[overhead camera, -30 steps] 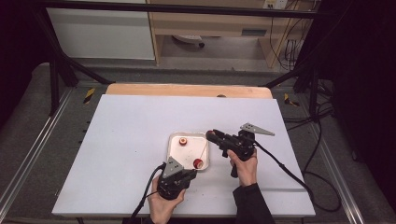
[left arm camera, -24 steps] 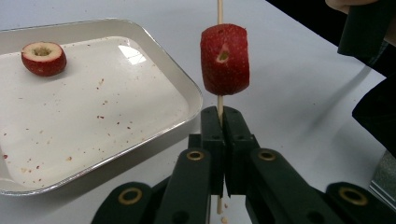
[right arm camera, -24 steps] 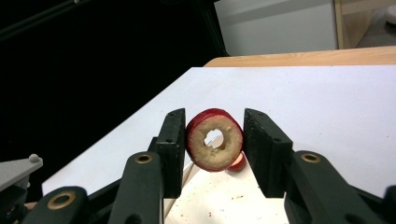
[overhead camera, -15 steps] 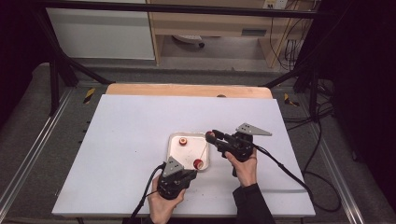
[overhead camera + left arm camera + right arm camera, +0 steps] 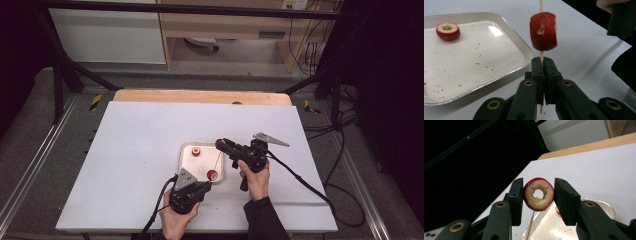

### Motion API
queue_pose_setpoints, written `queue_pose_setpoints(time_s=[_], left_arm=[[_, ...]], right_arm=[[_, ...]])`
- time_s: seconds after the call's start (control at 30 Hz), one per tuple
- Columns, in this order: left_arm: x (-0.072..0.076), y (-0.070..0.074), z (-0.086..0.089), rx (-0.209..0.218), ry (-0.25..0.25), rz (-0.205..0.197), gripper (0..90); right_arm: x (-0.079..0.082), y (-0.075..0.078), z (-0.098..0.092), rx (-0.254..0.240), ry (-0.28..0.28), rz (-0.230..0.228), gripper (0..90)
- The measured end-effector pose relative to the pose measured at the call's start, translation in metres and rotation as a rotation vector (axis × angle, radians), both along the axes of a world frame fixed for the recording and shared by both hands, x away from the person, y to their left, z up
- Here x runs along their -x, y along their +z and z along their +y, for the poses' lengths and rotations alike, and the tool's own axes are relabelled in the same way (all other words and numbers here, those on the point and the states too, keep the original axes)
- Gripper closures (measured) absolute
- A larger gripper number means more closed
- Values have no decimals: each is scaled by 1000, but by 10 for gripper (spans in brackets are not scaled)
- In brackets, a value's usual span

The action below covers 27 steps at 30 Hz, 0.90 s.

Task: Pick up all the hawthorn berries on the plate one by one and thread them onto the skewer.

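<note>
No text, label, brand, number or sign can be read anywhere here, neither on the grippers nor on anything near them.

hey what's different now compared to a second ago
The right gripper, clamped on a cored fruit ring, has shifted slightly toward the skewer tip. The left gripper stays shut on the skewer, one fruit piece threaded; another stays in the tray.

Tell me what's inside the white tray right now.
One cored red fruit piece lies in the white tray, among red crumbs. The tray's near corner is hidden behind the left gripper.
</note>
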<state>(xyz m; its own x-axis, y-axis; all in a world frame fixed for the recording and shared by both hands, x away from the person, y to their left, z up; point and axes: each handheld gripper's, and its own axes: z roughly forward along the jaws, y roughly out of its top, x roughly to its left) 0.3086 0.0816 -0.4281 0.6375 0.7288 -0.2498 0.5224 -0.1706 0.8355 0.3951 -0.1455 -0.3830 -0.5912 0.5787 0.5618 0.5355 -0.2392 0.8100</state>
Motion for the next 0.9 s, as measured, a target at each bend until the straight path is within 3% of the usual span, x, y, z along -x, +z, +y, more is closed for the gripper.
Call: queue_pose_setpoints(time_s=[0.23, 0.63, 0.83, 0.9], left_arm=[[1, 1, 1, 12, 10, -13, 883], [0, -1, 2, 36, 29, -11, 883], [-1, -3, 0, 79, 43, 15, 883], [0, -4, -1, 121, 45, 42, 883]], right_arm=[[-1, -2, 4, -76, -22, 46, 611], [0, -1, 5, -95, -26, 49, 611], [0, -4, 8, -103, -32, 50, 611], [1, -6, 9, -100, -39, 47, 611]])
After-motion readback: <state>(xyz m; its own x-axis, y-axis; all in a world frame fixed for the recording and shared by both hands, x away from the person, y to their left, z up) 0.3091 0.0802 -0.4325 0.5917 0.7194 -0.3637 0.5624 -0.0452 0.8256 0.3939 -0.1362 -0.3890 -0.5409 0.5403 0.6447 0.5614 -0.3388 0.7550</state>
